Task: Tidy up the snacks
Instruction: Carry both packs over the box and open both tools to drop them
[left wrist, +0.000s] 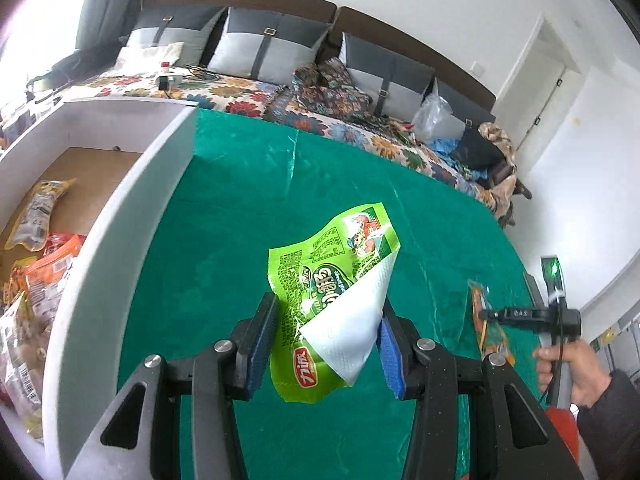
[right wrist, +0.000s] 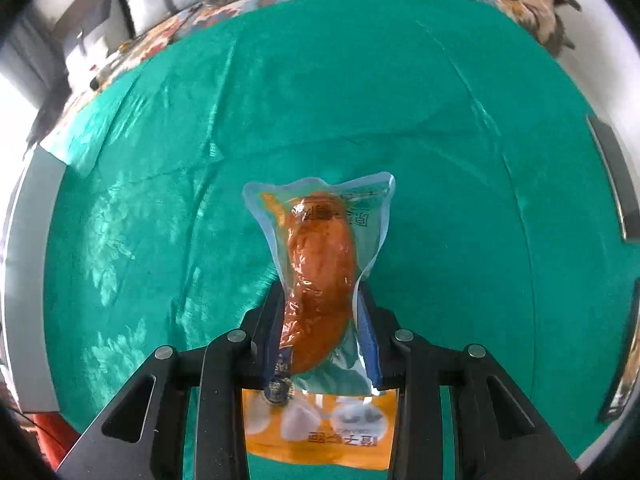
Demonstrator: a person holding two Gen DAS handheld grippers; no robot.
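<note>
The green snack packet (left wrist: 316, 304) is up off the counter (left wrist: 240, 208), pinched between the blue pads of the left tongs (left wrist: 328, 320). Its long axis runs from lower centre of the left wrist view toward the upper right, the far corner pointing away and a silvery inner fold turned toward the lens. The white storage box (left wrist: 120, 208), already carrying other packets, sits on the left side of that frame, so I reckon the drop lies leftward, and the left hand is the nearer one. In the right wrist view, the right tongs (right wrist: 320, 320) are clamped on a clear pouch with an orange-brown sausage (right wrist: 320, 256). Its long axis runs straight up the frame, away from the camera, above an orange packet (right wrist: 320, 428) lying flat below.
</note>
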